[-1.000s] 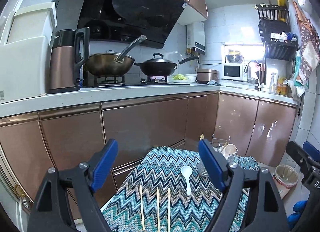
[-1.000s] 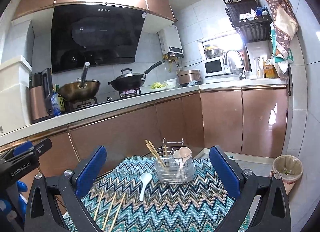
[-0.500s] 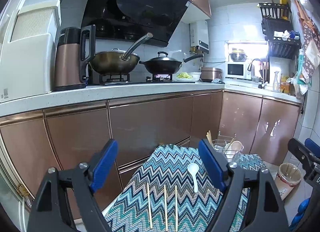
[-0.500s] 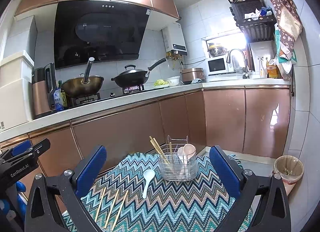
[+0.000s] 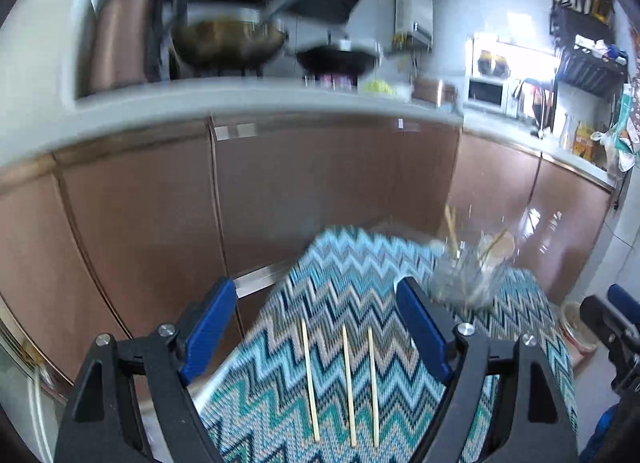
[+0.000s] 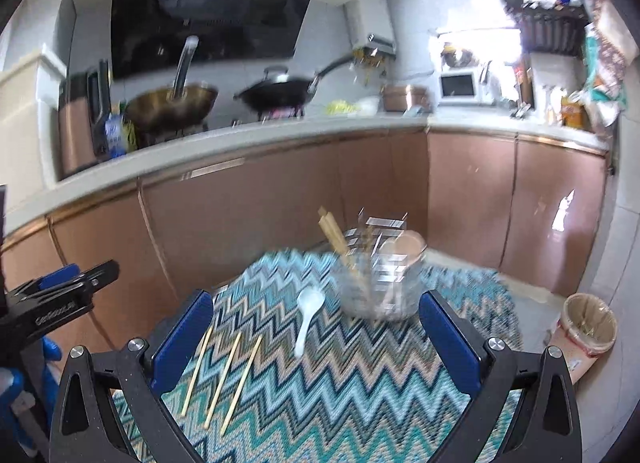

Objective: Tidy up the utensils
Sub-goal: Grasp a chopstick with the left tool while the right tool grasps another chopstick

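Zigzag-patterned cloth [image 6: 360, 395] in teal, blue and tan spread over the near surface. Behind it, copper-brown cabinets [image 6: 280, 215] under a pale countertop [image 6: 240, 139]. On the stove, a brass-coloured wok [image 6: 172, 105] beside a black lidded wok [image 6: 280, 93]. Microwave [image 6: 460, 87] further right. Lined bin [image 6: 586, 329] on the floor.

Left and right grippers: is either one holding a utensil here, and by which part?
Nothing is held. The left gripper and the right gripper are both open and empty; the three chopsticks and white spoon lie loose on the cloth.
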The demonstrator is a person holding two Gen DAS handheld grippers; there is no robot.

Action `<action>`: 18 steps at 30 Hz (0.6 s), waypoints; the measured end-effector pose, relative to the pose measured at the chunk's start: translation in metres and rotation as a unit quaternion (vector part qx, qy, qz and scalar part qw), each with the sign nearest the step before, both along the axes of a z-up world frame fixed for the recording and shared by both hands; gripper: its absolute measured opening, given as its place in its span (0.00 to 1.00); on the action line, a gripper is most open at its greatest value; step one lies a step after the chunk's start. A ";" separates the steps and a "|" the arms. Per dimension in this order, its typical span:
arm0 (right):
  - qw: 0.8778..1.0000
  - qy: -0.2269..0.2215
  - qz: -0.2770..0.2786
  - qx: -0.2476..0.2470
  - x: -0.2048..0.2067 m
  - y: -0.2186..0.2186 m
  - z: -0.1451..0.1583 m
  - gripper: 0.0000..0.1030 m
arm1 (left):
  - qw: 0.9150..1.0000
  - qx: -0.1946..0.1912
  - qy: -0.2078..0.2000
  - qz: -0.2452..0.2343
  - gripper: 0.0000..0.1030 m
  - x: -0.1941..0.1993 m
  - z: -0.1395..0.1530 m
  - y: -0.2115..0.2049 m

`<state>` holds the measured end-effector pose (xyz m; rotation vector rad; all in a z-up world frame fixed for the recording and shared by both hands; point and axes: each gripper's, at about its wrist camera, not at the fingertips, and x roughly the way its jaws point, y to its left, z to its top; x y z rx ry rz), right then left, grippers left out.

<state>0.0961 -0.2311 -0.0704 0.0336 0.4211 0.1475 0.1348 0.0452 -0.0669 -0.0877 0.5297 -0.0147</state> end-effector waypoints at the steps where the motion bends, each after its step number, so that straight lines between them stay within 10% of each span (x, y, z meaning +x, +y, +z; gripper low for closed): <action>1: 1.000 0.014 0.006 -0.005 0.006 0.004 -0.005 1.00 | 1.000 -0.009 0.017 -0.006 0.79 0.007 -0.006 0.004; 8: 0.989 0.127 0.077 -0.025 0.061 0.043 -0.050 0.75 | 0.985 -0.058 0.152 -0.056 0.76 0.075 -0.066 0.031; 18: 0.943 0.296 0.151 0.012 0.163 0.083 -0.126 0.34 | 0.950 -0.095 0.287 -0.082 0.38 0.150 -0.138 0.031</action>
